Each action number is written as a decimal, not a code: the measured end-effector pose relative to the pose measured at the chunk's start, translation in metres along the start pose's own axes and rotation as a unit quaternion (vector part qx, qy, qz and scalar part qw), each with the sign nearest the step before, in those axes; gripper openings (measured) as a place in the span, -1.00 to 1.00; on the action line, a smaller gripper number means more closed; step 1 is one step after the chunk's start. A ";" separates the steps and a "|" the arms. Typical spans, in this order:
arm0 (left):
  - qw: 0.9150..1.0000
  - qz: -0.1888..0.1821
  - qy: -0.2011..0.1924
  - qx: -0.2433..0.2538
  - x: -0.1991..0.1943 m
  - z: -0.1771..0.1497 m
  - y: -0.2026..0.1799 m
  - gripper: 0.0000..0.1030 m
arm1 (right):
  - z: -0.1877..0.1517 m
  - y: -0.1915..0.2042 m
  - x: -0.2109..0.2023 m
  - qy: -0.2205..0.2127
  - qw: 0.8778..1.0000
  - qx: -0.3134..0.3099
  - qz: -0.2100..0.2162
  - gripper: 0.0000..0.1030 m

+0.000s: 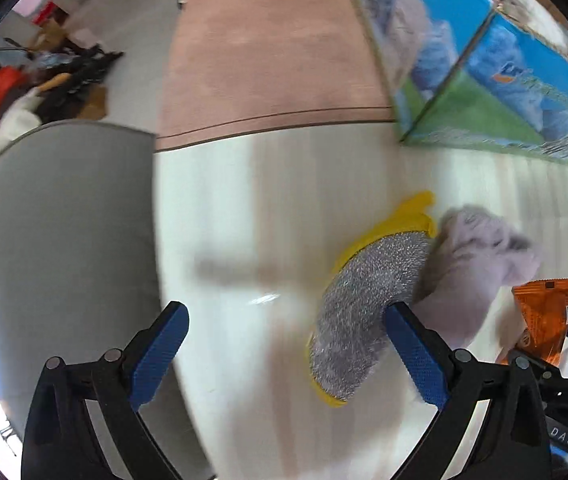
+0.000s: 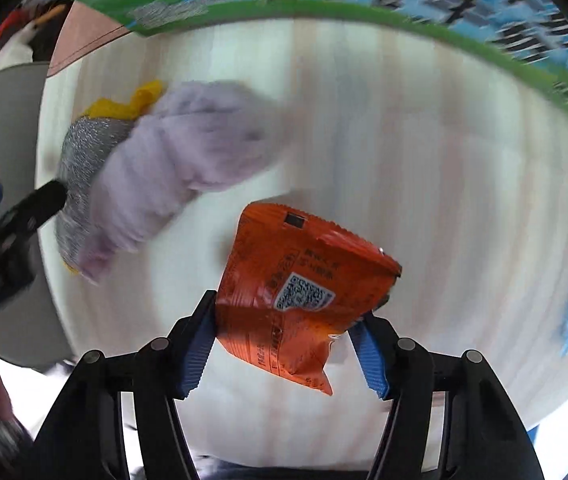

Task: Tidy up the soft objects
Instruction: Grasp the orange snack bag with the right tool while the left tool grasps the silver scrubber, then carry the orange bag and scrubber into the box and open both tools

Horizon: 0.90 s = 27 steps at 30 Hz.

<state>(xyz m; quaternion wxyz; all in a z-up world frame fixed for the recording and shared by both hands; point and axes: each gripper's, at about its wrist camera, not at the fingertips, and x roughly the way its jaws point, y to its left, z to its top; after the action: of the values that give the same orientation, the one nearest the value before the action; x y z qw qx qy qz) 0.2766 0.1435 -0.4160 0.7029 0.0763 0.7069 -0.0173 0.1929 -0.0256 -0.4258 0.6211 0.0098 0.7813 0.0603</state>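
1. The right gripper is clamped on an orange packet at lower centre of the right view, lifted off the table.
2. The packet looks light, crinkly and slick; holding it across the middle, as here, seems safest.
3. The left gripper is wide open and holds nothing.
4. A scourer and a lilac cloth lie touching at right of the left view; both look soft and light, so pinch a bunched fold.
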 end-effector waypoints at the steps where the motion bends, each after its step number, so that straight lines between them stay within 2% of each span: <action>1: 1.000 -0.009 0.006 0.002 0.002 0.004 -0.004 0.95 | -0.003 -0.008 -0.003 -0.004 1.000 -0.009 -0.012 0.27; 4: 0.999 -0.029 0.017 -0.003 0.007 0.011 -0.013 0.67 | -0.008 -0.023 -0.007 -0.012 0.999 -0.022 -0.024 0.27; 5: 0.999 -0.038 0.024 -0.006 0.009 0.012 -0.016 0.45 | -0.011 -0.028 -0.007 -0.012 0.999 -0.025 -0.030 0.27; 6: 0.998 -0.046 0.032 -0.011 0.014 0.015 -0.019 0.13 | -0.014 -0.032 -0.006 -0.010 0.999 -0.022 -0.028 0.27; 8: 0.997 -0.061 0.049 -0.027 0.022 0.015 -0.024 -0.10 | -0.020 -0.043 -0.004 0.000 1.000 -0.007 -0.013 0.27; 9: 0.997 -0.061 0.040 -0.033 0.020 0.015 -0.025 -0.17 | -0.020 -0.048 -0.003 0.003 1.000 -0.001 -0.009 0.27; 13: 0.991 -0.095 0.048 -0.083 0.017 0.008 -0.023 -0.19 | -0.025 -0.058 -0.004 0.003 1.000 0.008 -0.002 0.25; 14: 0.989 -0.101 0.049 -0.094 0.016 0.003 -0.021 -0.19 | -0.026 -0.062 -0.005 0.014 1.000 0.005 0.001 0.24; 18: 0.974 -0.139 0.057 -0.168 0.013 -0.023 -0.010 -0.19 | -0.021 -0.070 -0.013 0.009 1.000 0.015 0.021 0.22; 21: 0.966 -0.154 0.053 -0.199 0.002 -0.046 -0.009 -0.19 | -0.016 -0.088 -0.029 -0.001 0.999 0.022 0.044 0.16; 23: 0.964 -0.162 0.044 -0.206 -0.011 -0.054 -0.012 -0.19 | -0.008 -0.090 -0.041 -0.005 0.998 0.022 0.056 0.05; 25: 0.964 -0.168 0.034 -0.202 -0.026 -0.061 -0.018 -0.19 | -0.011 -0.095 -0.054 -0.013 0.997 0.016 0.070 0.03; 27: 0.965 -0.169 0.022 -0.199 -0.043 -0.062 -0.025 -0.19 | -0.006 -0.097 -0.068 -0.020 0.998 0.008 0.066 0.02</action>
<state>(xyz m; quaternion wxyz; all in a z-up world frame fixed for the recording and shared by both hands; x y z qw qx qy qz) 0.2120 0.1235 -0.3747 0.6750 -0.1851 0.7142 0.0065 0.2082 -0.1290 -0.3688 0.6309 0.0675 0.7671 0.0943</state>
